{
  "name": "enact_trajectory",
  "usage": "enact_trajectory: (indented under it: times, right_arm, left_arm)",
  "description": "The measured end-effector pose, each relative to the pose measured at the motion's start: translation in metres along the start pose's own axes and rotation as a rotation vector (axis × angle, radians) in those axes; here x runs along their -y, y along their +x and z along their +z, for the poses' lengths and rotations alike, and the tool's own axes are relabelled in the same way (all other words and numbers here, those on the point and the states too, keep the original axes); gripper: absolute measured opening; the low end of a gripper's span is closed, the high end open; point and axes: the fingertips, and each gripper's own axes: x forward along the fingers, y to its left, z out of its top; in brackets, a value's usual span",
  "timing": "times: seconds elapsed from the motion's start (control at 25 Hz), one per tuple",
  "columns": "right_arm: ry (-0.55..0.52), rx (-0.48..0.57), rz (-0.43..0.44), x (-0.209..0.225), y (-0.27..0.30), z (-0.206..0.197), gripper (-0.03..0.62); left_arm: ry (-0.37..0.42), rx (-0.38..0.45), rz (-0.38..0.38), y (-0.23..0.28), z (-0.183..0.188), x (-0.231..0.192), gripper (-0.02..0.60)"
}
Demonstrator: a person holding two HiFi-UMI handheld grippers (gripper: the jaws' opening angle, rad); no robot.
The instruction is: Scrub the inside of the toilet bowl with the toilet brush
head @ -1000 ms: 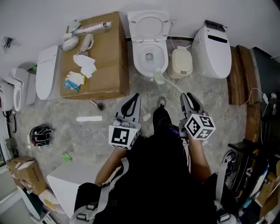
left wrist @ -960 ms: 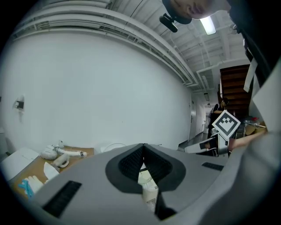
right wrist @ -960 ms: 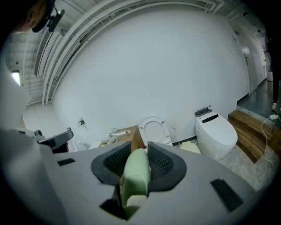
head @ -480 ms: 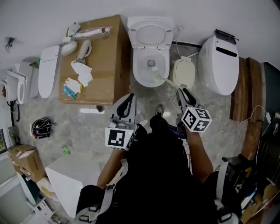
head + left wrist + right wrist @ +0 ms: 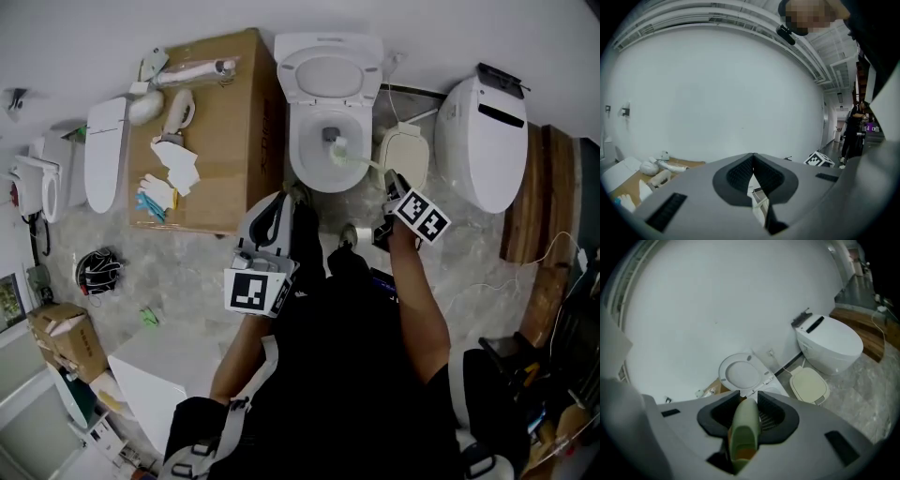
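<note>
Right tongs: right gripper [image 5: 746, 414] is pinching the pale green handle of the toilet brush [image 5: 743, 437]; I am holding it just off the bowl's right rim.
Left tongs: left gripper [image 5: 753, 164] is hanging idle, jaws pressed together on nothing, between the cardboard box [image 5: 211, 122] and the bowl's front.
Brush axis: the handle is slanting from my right tongs up and leftward, with the brush head [image 5: 337, 146] lying down inside the toilet bowl [image 5: 302, 164], near the drain.
Nearer hand: the right one is doing the work; I judge the scrubbing will turn on sweeps along that slant against the bowl wall.
</note>
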Motion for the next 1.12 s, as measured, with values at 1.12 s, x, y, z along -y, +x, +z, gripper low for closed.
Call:
enact_trajectory:
  times: [1.12]
  right_arm:
    - [1.119,0.195,-0.462,0.105,0.314,-0.099,0.126]
  left_arm:
    - [-0.123,-0.171,-0.126,0.192,-0.09,-0.175,0.009]
